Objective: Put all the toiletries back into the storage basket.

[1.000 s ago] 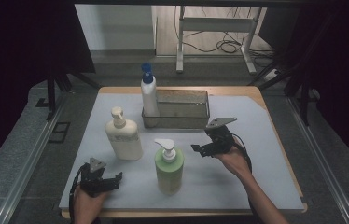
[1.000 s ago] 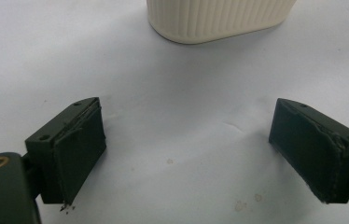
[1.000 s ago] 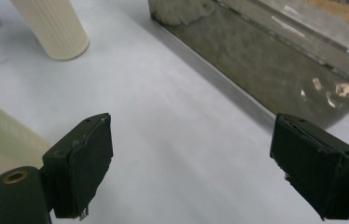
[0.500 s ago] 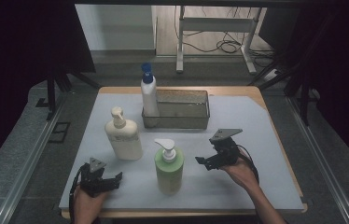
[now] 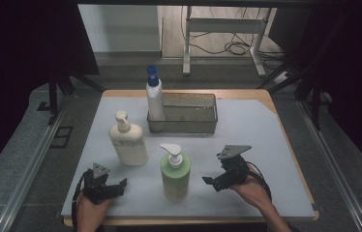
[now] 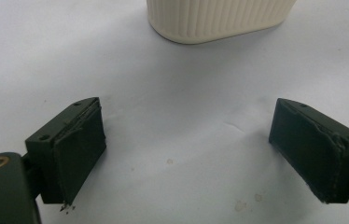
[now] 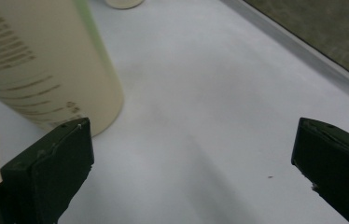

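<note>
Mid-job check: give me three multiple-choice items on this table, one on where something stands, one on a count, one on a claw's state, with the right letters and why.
1. Where does the blue-capped bottle stand?
A. inside the clear bin
B. at the left end of the clear bin, outside it
C. at the table's near edge

2. How many pump bottles stand on the table?
A. two
B. three
C. four

3. What state is the right claw in?
A. open, nothing between its jaws
B. shut on the green bottle
C. shut on nothing

Answers: 1 B, the high view shows it upright against the bin's left wall; whether it touches the wall I cannot tell. 2 B, the blue-capped one, the cream bottle and the green bottle. 3 A, the right gripper view shows the jaws wide apart, bare table between them and the green bottle off to one side.
</note>
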A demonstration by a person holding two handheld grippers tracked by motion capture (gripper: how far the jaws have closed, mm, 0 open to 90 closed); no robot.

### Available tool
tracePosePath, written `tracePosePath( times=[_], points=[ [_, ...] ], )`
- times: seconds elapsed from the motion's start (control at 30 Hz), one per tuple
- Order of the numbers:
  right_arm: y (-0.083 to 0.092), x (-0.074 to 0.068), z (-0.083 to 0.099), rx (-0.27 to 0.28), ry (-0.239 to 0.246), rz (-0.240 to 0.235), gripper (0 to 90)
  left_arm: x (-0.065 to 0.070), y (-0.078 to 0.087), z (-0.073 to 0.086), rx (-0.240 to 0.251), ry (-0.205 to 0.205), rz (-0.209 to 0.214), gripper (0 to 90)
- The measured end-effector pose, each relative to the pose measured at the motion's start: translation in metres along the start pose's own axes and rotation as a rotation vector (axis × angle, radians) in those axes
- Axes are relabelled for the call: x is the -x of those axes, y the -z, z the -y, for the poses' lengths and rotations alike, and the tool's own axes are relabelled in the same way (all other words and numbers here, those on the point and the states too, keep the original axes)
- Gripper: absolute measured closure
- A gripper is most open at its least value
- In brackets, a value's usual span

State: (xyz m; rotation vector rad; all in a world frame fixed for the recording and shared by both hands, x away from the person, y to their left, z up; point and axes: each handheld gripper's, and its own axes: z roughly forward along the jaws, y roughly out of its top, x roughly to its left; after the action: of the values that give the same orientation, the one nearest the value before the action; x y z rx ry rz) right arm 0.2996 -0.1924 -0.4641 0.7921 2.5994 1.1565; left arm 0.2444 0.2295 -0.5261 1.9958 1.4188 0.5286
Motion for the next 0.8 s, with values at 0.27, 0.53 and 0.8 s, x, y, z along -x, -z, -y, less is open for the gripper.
tracePosePath(
  times=[0.27,0.53,0.8],
  points=[
    [-0.003,-0.018,-0.007,0.019,0.032,-0.033,0.0,0.0,0.0,0.0,0.0,0.0,0.0,10.0],
    [-0.005,-0.035,-0.021,0.043,0.066,-0.086,0.0,0.0,0.0,0.0,0.0,0.0,0.0,10.0],
    [-0.007,-0.052,-0.032,0.039,0.114,-0.135,0.0,0.0,0.0,0.0,-0.004,-0.003,0.001,10.0]
  ],
)
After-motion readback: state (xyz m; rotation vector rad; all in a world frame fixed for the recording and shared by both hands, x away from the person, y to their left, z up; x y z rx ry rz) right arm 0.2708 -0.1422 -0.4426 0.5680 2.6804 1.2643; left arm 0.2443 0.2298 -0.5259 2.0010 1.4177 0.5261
